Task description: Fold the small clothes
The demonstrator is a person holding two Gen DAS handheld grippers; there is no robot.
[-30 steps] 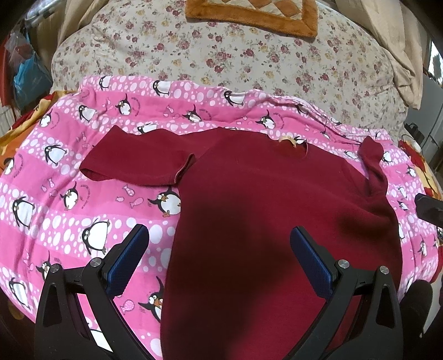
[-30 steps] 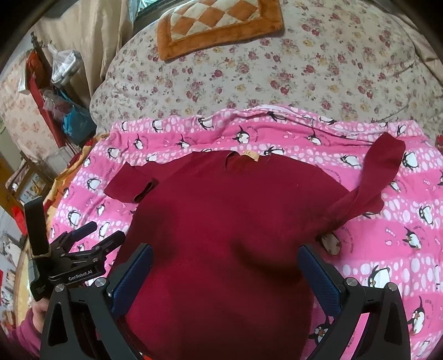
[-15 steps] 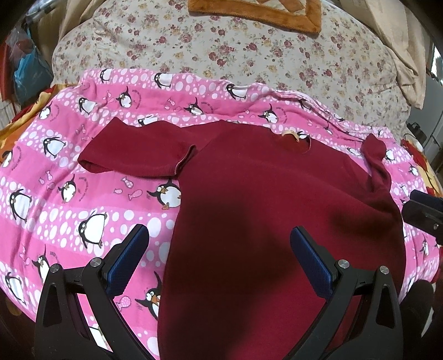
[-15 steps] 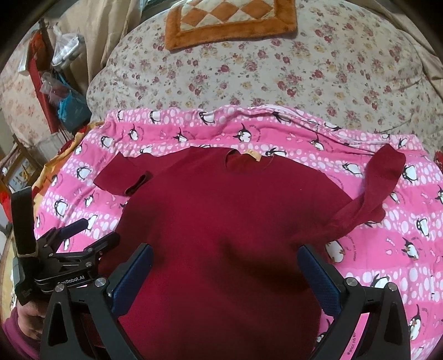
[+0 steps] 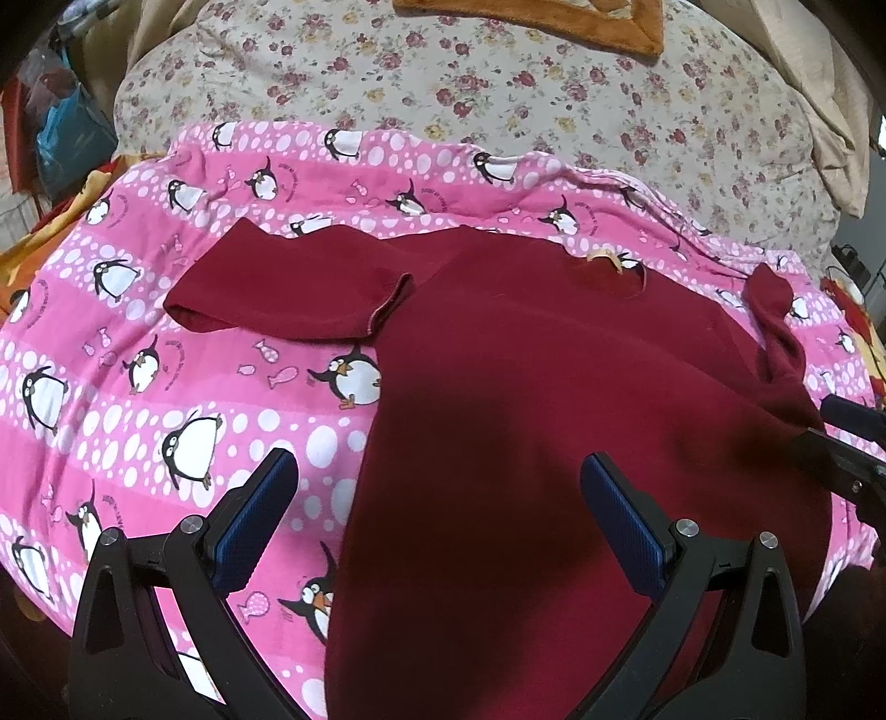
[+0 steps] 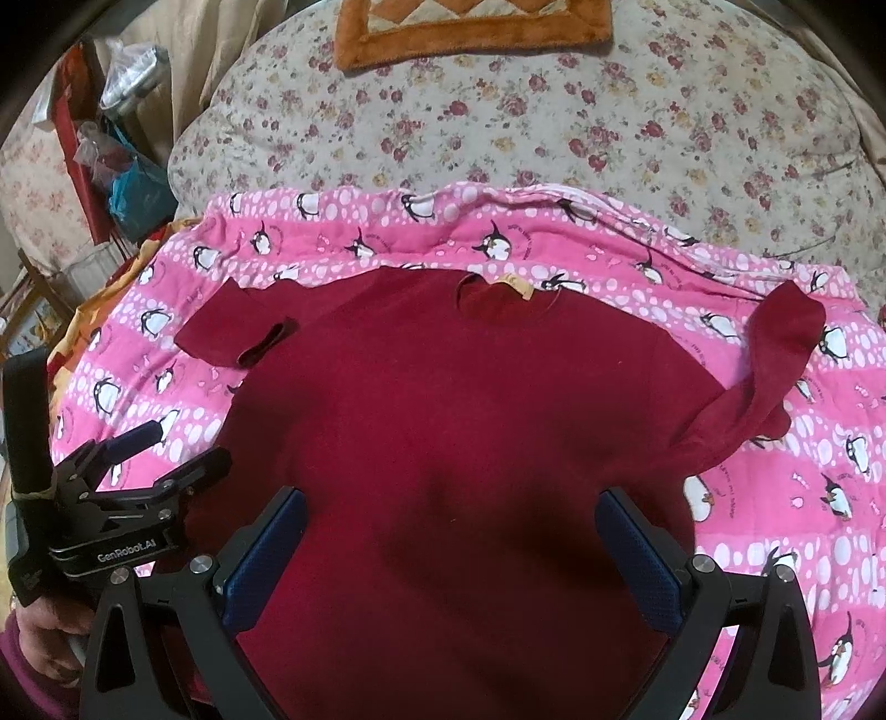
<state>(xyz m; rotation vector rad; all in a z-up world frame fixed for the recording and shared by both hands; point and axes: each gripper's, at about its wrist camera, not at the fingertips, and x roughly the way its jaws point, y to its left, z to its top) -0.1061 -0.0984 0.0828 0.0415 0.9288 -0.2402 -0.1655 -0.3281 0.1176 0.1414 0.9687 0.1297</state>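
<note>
Centrally placed: dark red long-sleeved top (image 6: pixel 443 421), spread flat and face-down-or-up unclear, neck opening toward the far side with a small yellowish label (image 6: pixel 515 285) at the collar. Lying on a pink penguin-print blanket (image 5: pixel 166 387), itself laid over a cream floral bedspread (image 6: pixel 554 122). At the far edge of the bed, an orange-bordered checked cushion (image 6: pixel 470 27).

Seen from the left wrist: left sleeve (image 5: pixel 288 299) folded back toward the body, cuff end meeting the shoulder, resting flat on the blanket. Right sleeve (image 6: pixel 769 365) bent and partly twisted, rising toward the blanket's far right corner and ending in a rumpled cuff.

Left gripper (image 5: pixel 437 515) hovering above the lower left part of the top, jaws spread wide, gripping nothing; left finger over the blanket, right finger over red fabric. Blue pads (image 5: pixel 255 520) visible on the inner faces. Also visible from the right wrist view at lower left, held by a hand (image 6: pixel 50 626) in a dark red sleeve (image 6: pixel 22 681).

Right gripper (image 6: pixel 448 554) hovering above the lower middle of the top, jaws likewise spread wide and empty, both fingers over red fabric. Its dark tip just visible at the right edge of the left wrist view.

Off the bed's left side, clutter of bags (image 6: pixel 133 188), blurred.
</note>
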